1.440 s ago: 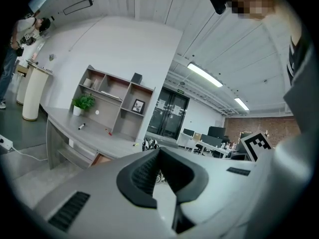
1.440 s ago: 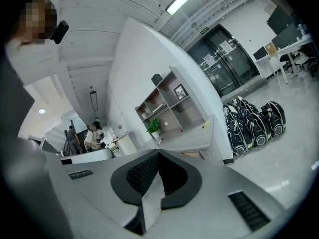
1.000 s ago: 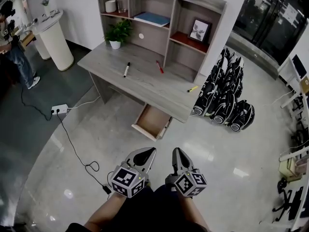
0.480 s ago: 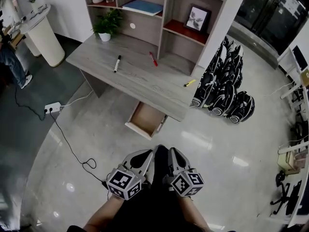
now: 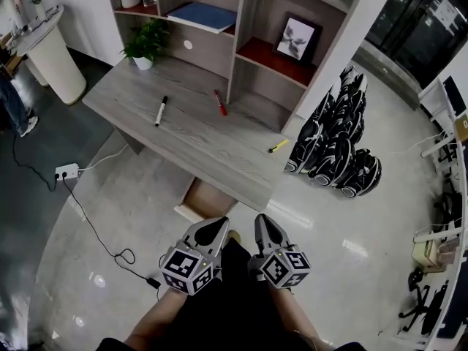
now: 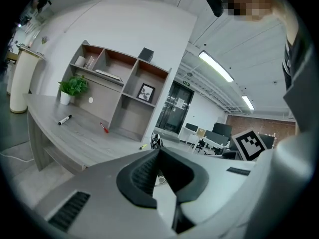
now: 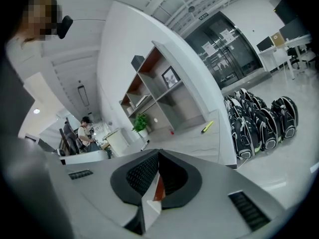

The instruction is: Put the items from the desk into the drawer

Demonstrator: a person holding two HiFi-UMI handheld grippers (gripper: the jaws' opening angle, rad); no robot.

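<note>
Floor (image 5: 351,218) of pale glossy tile fills the lower and right parts of the head view, and a grey wooden table (image 5: 197,141) runs slantwise across the upper left. A shelf unit (image 5: 245,57) stands on the table's far edge. A cluster of black bags (image 5: 333,152) leans on the floor right of centre, just beside the table's right end. A white round pedestal (image 5: 45,55) stands at the far left edge.

The drawer (image 5: 199,199) is pulled out from under the table's near edge, just below centre of the frame, its inner part hidden by the tabletop. Directly below it sit the two grippers, side by side and pointing towards the table. The left gripper (image 5: 217,225) has its jaws pressed together with nothing between them, and the right gripper (image 5: 261,221) is likewise pinched closed on nothing.

A potted plant (image 5: 144,41) stands on the table at its far left corner. A framed picture (image 5: 295,39) leans in a right-hand shelf bay, and a blue book (image 5: 202,14) lies in a bay left of it.

Three pens lie on the tabletop, well apart: a black marker (image 5: 160,111) at left, a red marker (image 5: 219,102) near the shelf foot, and a yellow marker (image 5: 278,146) by the right end. A power strip (image 5: 66,172) lies on the floor at left.
</note>
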